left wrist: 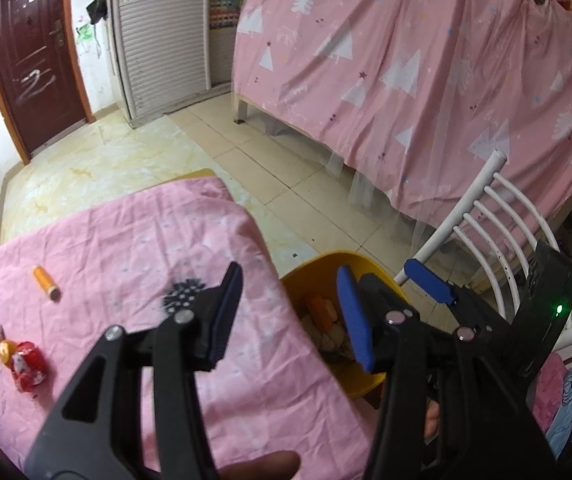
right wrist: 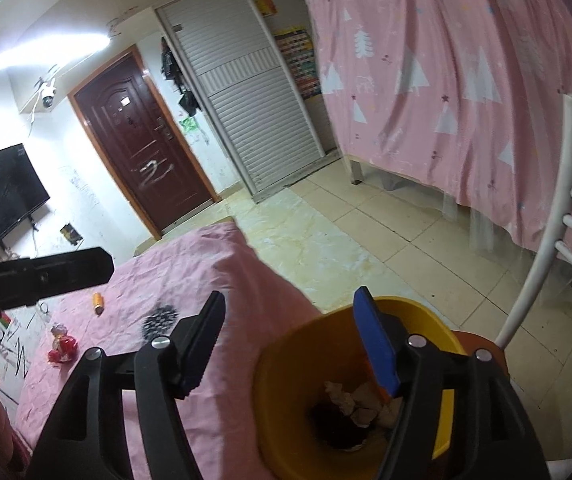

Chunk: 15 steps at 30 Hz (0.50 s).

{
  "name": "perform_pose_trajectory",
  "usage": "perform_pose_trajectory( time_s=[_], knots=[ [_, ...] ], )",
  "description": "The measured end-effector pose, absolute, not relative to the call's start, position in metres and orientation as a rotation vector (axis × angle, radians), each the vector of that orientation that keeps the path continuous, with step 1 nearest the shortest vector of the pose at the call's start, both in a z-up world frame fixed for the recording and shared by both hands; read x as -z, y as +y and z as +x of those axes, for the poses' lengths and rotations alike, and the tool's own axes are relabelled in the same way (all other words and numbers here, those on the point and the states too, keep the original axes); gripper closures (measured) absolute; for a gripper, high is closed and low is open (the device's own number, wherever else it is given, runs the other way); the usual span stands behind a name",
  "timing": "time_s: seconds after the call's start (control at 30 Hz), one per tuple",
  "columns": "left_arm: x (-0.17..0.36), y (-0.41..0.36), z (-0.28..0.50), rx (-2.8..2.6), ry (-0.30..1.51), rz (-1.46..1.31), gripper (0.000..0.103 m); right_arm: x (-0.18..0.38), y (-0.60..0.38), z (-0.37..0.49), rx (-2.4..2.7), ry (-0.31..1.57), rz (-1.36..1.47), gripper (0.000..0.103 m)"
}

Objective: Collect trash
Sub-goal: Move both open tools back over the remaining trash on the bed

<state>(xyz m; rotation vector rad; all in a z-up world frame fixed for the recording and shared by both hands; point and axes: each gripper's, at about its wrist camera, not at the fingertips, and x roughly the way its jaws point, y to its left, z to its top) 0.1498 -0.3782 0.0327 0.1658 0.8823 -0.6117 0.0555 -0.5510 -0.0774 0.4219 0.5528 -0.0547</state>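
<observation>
While both tongs hang open and empty over the yellow bin [right wrist: 281, 400] at the tabletop's [left wrist: 245, 380] right edge — left tongs [left wrist: 290, 312], right tongs [right wrist: 294, 344] — trash remains near the left edge: orange tube [left wrist: 45, 288], red wrapper [left wrist: 27, 366]. Wrapper looks light, crinkly, soft — pinch mid-body. Tube looks stiff, may roll; grip across.

table [left wrist: 133, 240]: tube [left wrist: 45, 282] and wrapper [left wrist: 25, 362] on its cloth, tube behind wrapper | bin [right wrist: 286, 368]: right of table, just beside its edge, scraps [right wrist: 356, 402] inside, possibly paper | chair [left wrist: 498, 224]: right of bin | bed [left wrist: 426, 80]: behind chair, across floor
</observation>
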Motion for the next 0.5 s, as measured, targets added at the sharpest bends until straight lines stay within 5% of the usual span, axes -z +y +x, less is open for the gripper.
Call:
perform_pose_trajectory(
  time_s=[0.5],
  knots=[
    [-0.052, -0.276, 0.172, 0.514, 0.852, 0.025, 0.054, 0.053, -0.456, 0.09, -0.063, 0.602, 0.277, 0.035]
  ],
)
